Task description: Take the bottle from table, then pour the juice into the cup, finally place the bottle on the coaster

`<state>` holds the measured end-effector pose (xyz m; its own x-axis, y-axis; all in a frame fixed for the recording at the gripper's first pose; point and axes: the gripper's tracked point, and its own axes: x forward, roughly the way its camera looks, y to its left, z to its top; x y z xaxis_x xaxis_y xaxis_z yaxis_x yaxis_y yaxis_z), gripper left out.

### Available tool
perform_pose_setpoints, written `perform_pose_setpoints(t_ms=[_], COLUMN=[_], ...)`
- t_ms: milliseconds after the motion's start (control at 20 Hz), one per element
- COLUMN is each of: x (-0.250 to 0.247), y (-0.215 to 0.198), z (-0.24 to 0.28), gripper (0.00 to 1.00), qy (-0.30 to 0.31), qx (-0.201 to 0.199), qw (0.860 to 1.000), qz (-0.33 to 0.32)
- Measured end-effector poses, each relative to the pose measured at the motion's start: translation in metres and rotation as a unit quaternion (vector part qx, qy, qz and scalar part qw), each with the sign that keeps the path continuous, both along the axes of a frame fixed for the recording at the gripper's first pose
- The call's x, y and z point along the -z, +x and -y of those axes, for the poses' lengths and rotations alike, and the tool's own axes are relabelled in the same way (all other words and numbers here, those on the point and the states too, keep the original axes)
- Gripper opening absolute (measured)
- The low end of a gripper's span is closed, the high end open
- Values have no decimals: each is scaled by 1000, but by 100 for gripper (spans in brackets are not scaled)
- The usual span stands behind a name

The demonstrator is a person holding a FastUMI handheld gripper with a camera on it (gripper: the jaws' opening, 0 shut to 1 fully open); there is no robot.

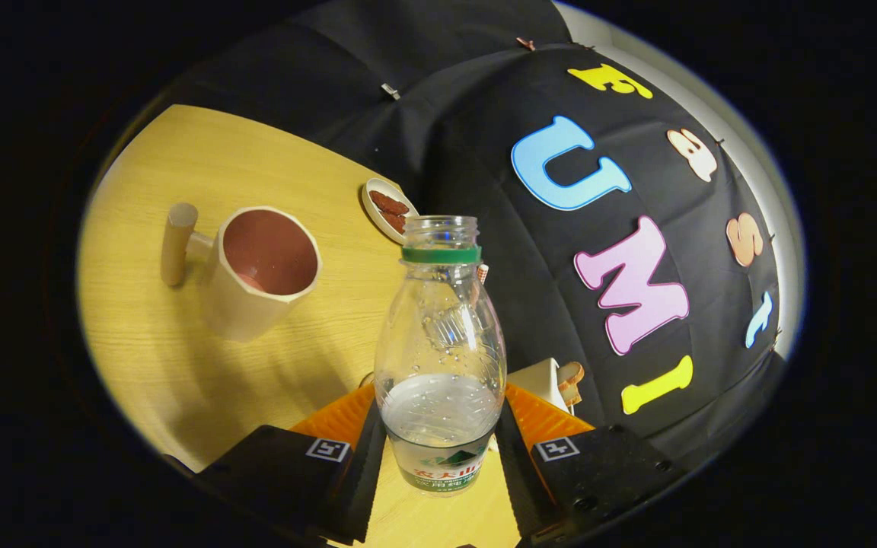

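Note:
My gripper (438, 449) is shut on a clear plastic bottle (440, 358), one finger on each side of its lower body. The bottle has no cap, a green ring at its neck and clear liquid filling its lower part. It is held above the wooden table (180, 365), and the whole scene looks tilted. A cream mug (259, 270) with a dark red inside and a cylindrical handle stands on the table beyond and to the left of the fingers. A little liquid shows at its bottom. No coaster can be made out with certainty.
A small white dish (387, 209) with brown snacks lies past the bottle's mouth near the black cloth wall. A white object with a brown piece (556, 380) sits just beyond the right finger, at the wall's foot.

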<state>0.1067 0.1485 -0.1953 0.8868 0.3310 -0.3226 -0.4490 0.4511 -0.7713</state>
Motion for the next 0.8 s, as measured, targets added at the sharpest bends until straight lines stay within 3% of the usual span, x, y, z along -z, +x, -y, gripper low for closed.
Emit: perform_pose_setpoints(t_ms=[350, 800], x=[3, 13], y=[0, 11], z=[-21, -34], gripper=[73, 73], qy=[-86, -159], qx=[-54, -73], qw=[994, 983], qz=[34, 56])
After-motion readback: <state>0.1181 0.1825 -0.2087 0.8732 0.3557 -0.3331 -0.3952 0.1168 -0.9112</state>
